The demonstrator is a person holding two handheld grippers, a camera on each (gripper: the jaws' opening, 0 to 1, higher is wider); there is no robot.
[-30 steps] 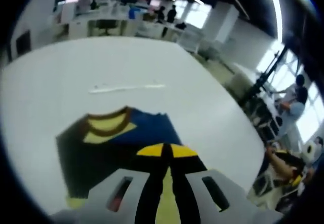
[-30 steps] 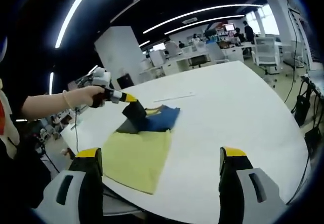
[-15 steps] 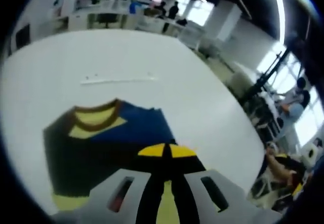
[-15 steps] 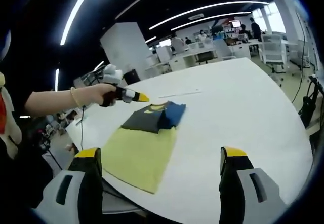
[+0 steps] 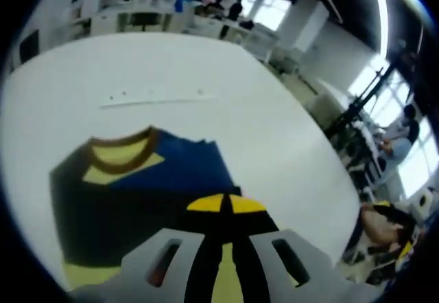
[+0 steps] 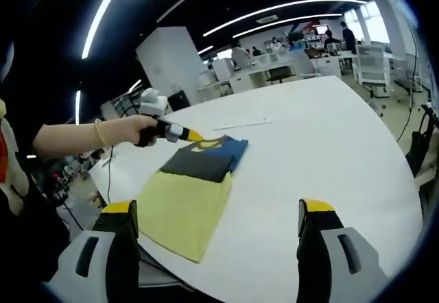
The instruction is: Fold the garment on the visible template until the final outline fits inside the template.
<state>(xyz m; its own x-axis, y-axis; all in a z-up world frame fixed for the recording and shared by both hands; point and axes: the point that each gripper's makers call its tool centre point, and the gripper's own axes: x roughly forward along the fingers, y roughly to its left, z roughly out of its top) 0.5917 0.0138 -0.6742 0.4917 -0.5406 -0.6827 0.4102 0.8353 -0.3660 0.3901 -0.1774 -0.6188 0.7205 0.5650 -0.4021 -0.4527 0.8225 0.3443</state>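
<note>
looking along the left hand-held gripper (image 5: 223,210) in the left gripper view: jaws pressed together, yellow tips touching, hovering just over the near edge of the folded garment (image 5: 137,186); cannot tell whether any cloth is pinched between them. dark and blue layers lying flat on the white table (image 5: 206,63), collar turned toward the far side, a yellow strip of template (image 5: 92,274) peeking out below. best kept low and level here, so the fold isn't dragged askew.

turning to the right gripper view: right hand-held gripper (image 6: 218,224) spread wide, holding nothing, well back from the work. garment (image 6: 203,160) resting on the far end of the yellow template (image 6: 182,210), left hand-held gripper (image 6: 190,137) at its collar edge. worth checking that the blue corner sits inside the yellow outline before easing off.
</note>
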